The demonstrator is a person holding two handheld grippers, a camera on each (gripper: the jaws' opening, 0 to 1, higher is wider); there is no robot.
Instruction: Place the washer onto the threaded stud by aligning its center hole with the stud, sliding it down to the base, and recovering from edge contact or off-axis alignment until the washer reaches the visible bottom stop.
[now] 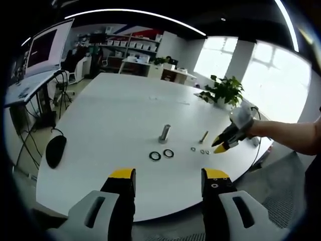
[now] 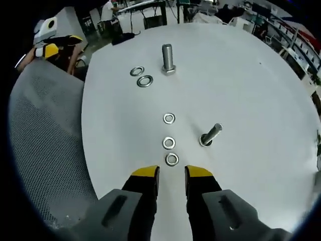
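Right claw [image 2: 171,172] agape above nearest washer [image 2: 172,159]; stud [image 2: 210,135] tilted.

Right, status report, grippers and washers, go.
Right gripper open, empty, just short of nearest small washer. Left gripper open, back off the table edge. Small stud bare, three small washers in a row beside it. Nothing in the way.

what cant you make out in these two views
- Threads on the large stud: too small in the left gripper view.
- Small washers by the right gripper: tiny there, count unclear.
- Small stud: leans toward the camera in the right gripper view, base seating unclear.
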